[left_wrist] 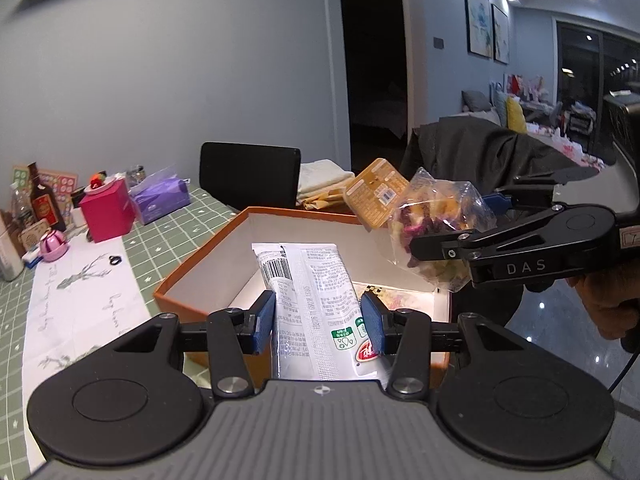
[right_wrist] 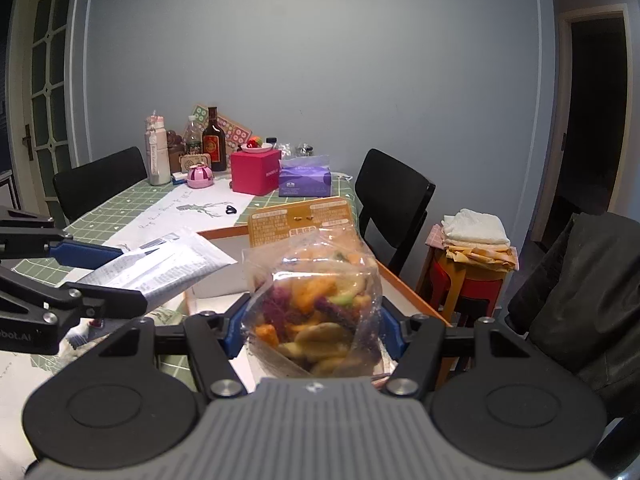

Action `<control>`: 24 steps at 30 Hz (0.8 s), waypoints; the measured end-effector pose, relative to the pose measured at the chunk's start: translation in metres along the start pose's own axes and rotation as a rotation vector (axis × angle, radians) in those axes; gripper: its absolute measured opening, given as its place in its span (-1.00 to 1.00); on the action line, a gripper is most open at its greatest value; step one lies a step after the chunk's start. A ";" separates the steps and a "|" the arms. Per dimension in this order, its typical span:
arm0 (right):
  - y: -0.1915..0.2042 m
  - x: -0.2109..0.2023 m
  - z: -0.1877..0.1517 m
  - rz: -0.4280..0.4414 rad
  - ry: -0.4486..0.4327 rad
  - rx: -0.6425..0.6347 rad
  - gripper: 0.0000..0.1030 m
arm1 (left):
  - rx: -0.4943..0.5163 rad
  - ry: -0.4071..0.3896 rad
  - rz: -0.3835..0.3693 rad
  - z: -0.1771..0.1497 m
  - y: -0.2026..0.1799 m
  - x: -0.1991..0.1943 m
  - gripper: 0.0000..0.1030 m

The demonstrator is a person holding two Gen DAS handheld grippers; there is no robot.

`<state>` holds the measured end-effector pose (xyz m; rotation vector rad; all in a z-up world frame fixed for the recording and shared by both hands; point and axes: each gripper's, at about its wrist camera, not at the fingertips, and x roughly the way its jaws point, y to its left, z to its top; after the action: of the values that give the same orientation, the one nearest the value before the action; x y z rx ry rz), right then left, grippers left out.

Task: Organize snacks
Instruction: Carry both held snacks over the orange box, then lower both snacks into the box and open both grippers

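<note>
Left wrist view: the left tongs, at lower centre, clamp a flat white printed snack pouch above the open orange cardboard box with white lining. At right, the right tongs grip a clear plastic bag of mixed yellow, orange and purple chips with an orange label card. Only this view shows the box interior and a hand at the right edge.

Right wrist view: the bag fills the centre; only here appear a red stool stacked with folded cloths and the green checked surface.
</note>
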<state>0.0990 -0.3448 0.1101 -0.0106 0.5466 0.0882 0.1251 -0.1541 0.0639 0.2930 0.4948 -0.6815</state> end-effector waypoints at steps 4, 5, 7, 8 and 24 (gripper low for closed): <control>-0.015 0.022 0.007 0.036 0.057 0.021 0.22 | 0.015 0.035 -0.024 0.013 -0.001 0.023 0.03; -0.018 0.029 0.009 0.047 0.074 0.032 0.22 | 0.019 0.044 -0.025 0.015 -0.001 0.029 0.03; -0.024 0.043 0.010 0.061 0.113 0.051 0.22 | 0.021 0.069 -0.030 0.019 -0.001 0.042 0.03; -0.026 0.050 0.010 0.064 0.131 0.059 0.22 | 0.021 0.086 -0.032 0.020 0.000 0.048 0.03; -0.039 0.150 0.016 0.115 0.398 0.087 0.22 | 0.023 0.316 -0.019 0.004 0.001 0.120 0.03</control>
<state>0.2385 -0.3709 0.0447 0.0902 0.9489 0.1765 0.2076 -0.2178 0.0040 0.4209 0.7920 -0.6626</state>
